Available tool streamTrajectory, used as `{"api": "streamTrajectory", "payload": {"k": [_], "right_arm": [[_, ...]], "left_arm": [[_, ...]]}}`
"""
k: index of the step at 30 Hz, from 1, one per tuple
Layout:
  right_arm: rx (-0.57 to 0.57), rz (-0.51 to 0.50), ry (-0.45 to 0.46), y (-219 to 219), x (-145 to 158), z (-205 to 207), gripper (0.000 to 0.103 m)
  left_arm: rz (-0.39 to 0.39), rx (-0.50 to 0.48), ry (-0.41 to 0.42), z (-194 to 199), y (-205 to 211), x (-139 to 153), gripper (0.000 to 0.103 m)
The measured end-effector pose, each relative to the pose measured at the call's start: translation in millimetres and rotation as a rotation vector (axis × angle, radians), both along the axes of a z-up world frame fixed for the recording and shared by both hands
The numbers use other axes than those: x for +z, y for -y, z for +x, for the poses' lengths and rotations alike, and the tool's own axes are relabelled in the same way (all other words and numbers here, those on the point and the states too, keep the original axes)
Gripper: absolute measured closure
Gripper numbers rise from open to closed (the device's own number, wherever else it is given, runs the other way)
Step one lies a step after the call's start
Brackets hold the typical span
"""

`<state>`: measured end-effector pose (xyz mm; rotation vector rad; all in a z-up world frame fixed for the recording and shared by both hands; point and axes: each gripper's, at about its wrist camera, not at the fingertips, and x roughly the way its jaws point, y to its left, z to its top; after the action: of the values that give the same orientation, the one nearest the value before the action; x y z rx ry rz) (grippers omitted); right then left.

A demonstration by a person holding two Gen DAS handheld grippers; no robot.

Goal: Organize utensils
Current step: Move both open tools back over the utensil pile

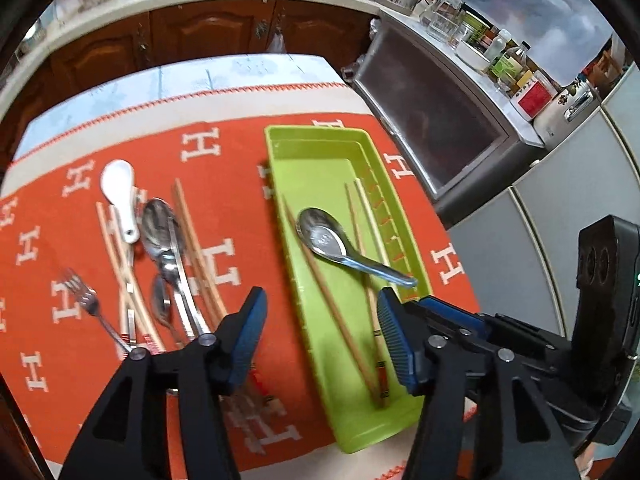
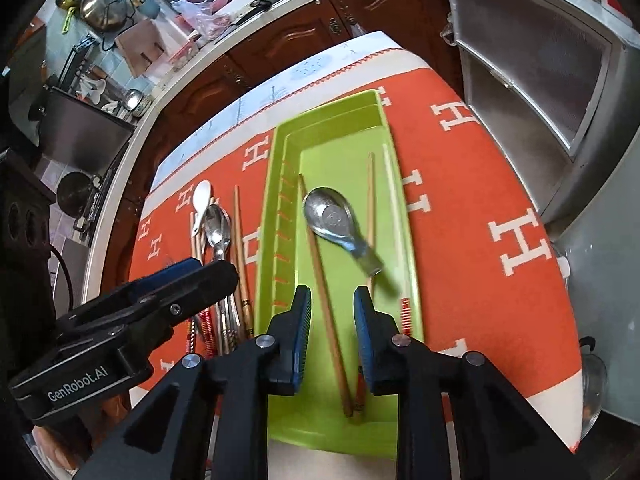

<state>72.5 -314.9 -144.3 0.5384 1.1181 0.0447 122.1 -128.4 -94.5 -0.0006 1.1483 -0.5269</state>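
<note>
1. Green tray (image 1: 352, 404) (image 2: 340, 128) lies lengthwise on the orange cloth (image 1: 80, 420) (image 2: 480, 208) covering the tabletop.
2. Inside the tray: a metal spoon (image 1: 324, 236) (image 2: 332, 216), bowl facing up, handle slanting toward the tray's right wall and blurred at the end.
3. Also in the tray: wooden chopsticks (image 1: 320, 280) (image 2: 324, 304), one long stick left of the spoon, more sticks along the right side; two cross near the tray's near end.
4. Left tongs (image 1: 322, 336) (image 2: 188, 276) are released, blue pads spread wide, nothing between them. They hover above the tray's left edge and the cloth just beside it; the spoon lies ahead of the right pad.
5. Right tongs (image 2: 332, 332) are released with a narrower gap, gripping nothing. They hang over the near half of the tray; the long chopstick runs under the gap and the spoon handle sits just ahead of the right pad.
6. Loose pile on the cloth left of the tray: white ceramic spoon (image 1: 120, 196) (image 2: 200, 204), two metal spoons (image 1: 160, 228) (image 2: 218, 230), a fork (image 1: 86, 296), more chopsticks (image 1: 196, 244) (image 2: 240, 248), overlapping each other.
7. The pile lies ahead and left of the left tongs, its handle ends near the left pad.
</note>
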Motion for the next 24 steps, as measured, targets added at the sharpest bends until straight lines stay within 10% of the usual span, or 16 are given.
{"api": "streamTrajectory", "payload": {"k": [24], "right_arm": [[0.187, -0.024, 0.070, -71.9, 46.6, -1.3, 0.081]], "left_arm": [[0.031, 0.205, 0.091, -15.7, -125.2, 35.5, 0.043]]}}
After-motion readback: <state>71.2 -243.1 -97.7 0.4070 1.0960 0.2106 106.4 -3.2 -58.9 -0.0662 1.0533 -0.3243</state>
